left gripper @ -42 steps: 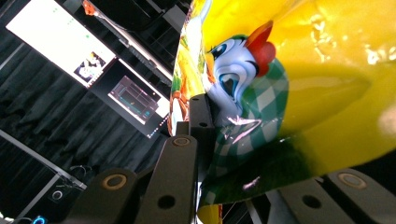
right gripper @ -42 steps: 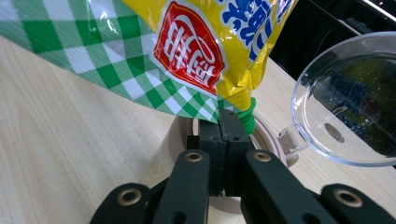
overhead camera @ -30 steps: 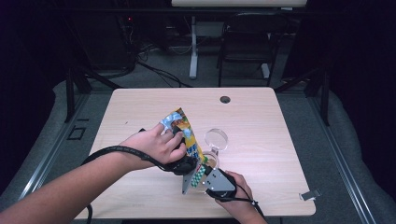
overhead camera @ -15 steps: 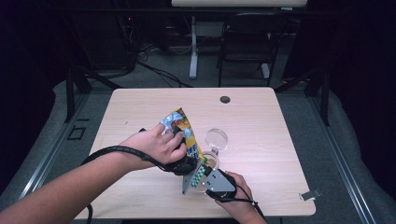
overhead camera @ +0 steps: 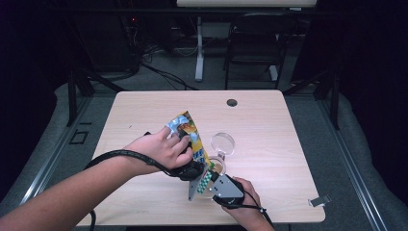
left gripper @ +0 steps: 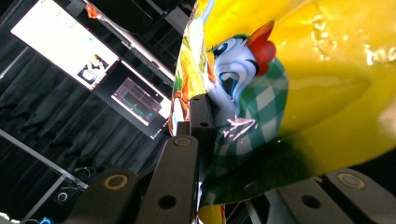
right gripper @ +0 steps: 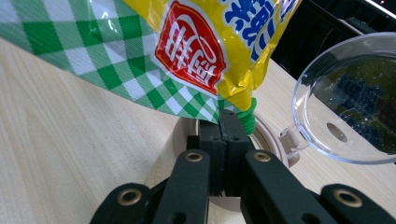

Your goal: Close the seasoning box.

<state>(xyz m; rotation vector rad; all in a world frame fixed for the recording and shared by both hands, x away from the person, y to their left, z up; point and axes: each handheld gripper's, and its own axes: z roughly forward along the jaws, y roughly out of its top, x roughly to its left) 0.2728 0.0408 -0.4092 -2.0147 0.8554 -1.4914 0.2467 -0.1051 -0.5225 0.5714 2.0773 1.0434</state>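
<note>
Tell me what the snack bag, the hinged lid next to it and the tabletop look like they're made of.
Snack bag: thin glossy plastic film, probably foil-lined; it creases, reflects light and carries printed colours.
Hinged lid: clear hard plastic; the dark background shows through it and the rim catches light.
Tabletop: pale wood or wood-look laminate, matte, with fine straight grain; which of the two is unclear.

The far half of the light wooden table (overhead camera: 269, 120) is lying open, with a small dark round grommet (overhead camera: 232, 102) near its far edge. The right side is standing free too, apart from a small grey clip (overhead camera: 318, 201) at the near right corner. Mid-table, the yellow printed snack bag (overhead camera: 188, 132), the clear round hinged lid (overhead camera: 223, 143) and the beige round container (right gripper: 268, 140) are crowding the near centre between both hands. The near left strip is being crossed by the left forearm (overhead camera: 62, 192).
</note>
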